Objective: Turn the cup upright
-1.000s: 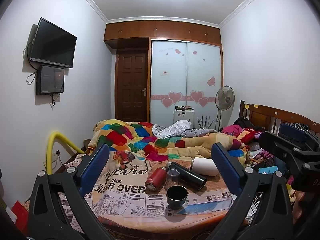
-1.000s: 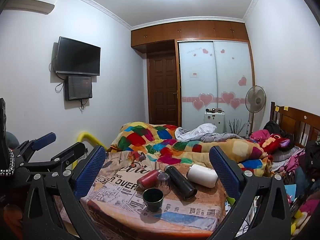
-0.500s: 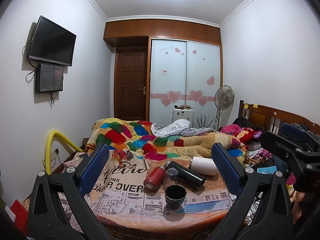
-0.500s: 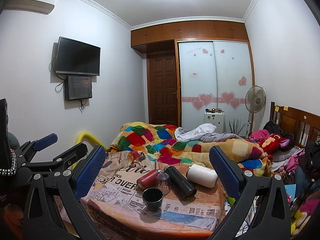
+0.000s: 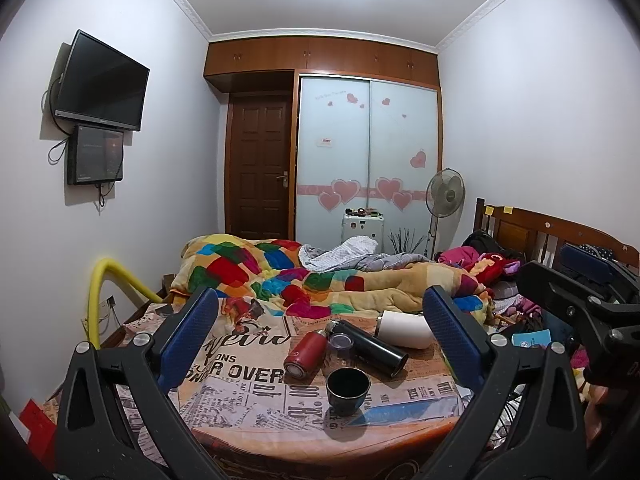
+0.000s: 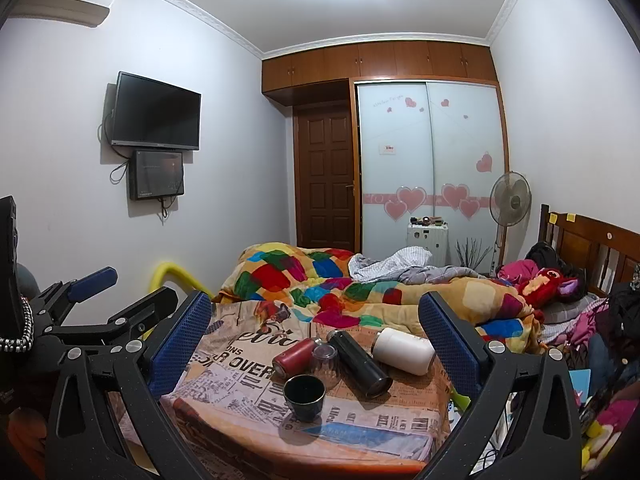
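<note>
A dark cup stands upright, mouth up, near the front edge of the newspaper-print bedsheet; it also shows in the right wrist view. Behind it a clear glass cup stands mouth down, also seen in the right wrist view. A red bottle, a black flask and a white bottle lie on their sides behind. My left gripper is open and empty, held back from the cups. My right gripper is open and empty, likewise back.
A patchwork quilt is piled behind the bottles. A wooden headboard with clothes and toys is at the right. A yellow tube curves up at the left. The bed's front edge is close to me.
Both views have shifted only slightly; the objects on the bed have not moved and both grippers stay open.
</note>
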`<state>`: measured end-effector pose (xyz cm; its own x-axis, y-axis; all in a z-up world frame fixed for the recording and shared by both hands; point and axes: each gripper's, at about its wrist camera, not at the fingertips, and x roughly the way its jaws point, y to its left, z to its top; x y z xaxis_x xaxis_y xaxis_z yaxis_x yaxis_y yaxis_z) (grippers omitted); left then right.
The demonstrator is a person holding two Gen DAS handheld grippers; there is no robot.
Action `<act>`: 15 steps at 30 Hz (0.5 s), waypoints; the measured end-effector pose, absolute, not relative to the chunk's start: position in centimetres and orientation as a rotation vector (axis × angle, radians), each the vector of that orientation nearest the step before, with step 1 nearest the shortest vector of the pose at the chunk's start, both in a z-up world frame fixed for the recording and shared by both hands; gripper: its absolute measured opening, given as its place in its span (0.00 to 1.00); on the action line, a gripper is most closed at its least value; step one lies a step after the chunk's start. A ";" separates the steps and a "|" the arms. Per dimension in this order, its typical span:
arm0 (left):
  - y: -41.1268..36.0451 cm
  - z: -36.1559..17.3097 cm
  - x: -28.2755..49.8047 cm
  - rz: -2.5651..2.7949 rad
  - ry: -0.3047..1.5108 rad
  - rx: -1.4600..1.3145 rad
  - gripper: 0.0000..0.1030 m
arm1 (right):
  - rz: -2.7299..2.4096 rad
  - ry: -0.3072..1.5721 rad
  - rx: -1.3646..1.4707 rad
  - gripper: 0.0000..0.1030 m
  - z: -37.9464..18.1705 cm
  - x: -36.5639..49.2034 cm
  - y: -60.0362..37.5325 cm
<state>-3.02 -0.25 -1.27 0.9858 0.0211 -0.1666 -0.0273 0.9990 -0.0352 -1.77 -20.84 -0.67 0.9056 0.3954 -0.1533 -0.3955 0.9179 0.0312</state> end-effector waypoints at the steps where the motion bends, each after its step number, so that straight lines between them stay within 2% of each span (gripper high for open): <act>1: -0.2 -1.2 -3.0 0.024 0.167 -0.038 1.00 | 0.409 0.158 -0.001 1.00 -0.7 -1.8 -20.9; 15: -0.3 -1.2 -3.1 0.021 0.168 -0.037 1.00 | 0.409 0.160 0.001 1.00 -0.6 -1.7 -20.9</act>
